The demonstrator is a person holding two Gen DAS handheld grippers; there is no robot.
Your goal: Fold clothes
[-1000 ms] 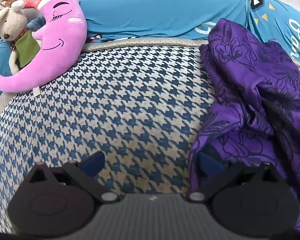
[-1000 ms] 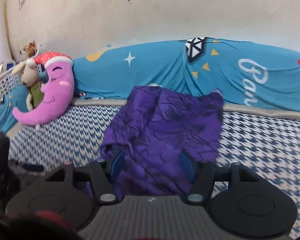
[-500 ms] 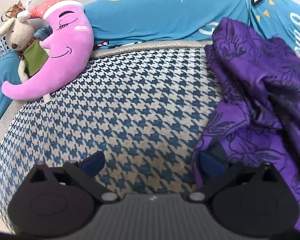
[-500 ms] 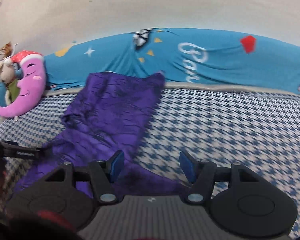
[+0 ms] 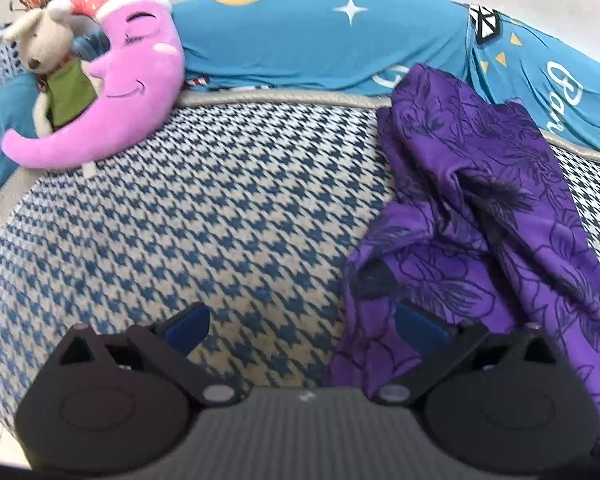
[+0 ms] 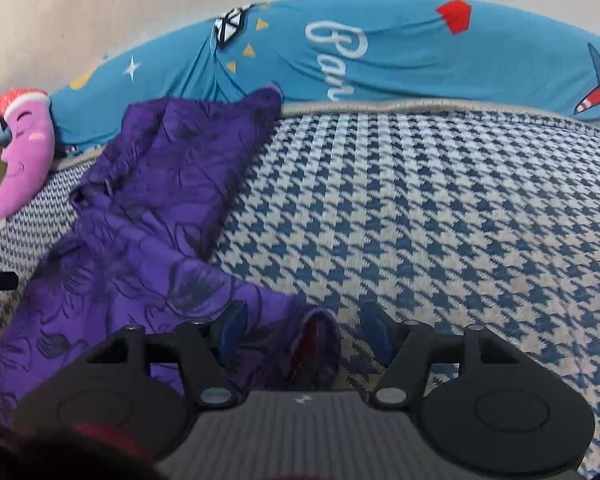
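Observation:
A crumpled purple garment with a dark flower print [image 5: 484,208] lies on the blue-and-white houndstooth bed cover [image 5: 228,216]. It also shows in the right wrist view [image 6: 156,208], stretching from the blue bolster towards me. My left gripper [image 5: 304,324] is open at the garment's near left edge; its right finger lies against the cloth. My right gripper [image 6: 304,328] is open over the garment's near right corner, with the cloth's edge between its fingers.
A pink moon cushion [image 5: 128,92] with a plush mouse [image 5: 48,68] lies at the bed's far left. A long blue printed bolster [image 6: 380,48] runs along the wall. Bare houndstooth cover [image 6: 460,216] lies right of the garment.
My right gripper has swung right and down from the garment's middle to its near right corner. My left gripper has shifted slightly along the left edge. Both stay open.

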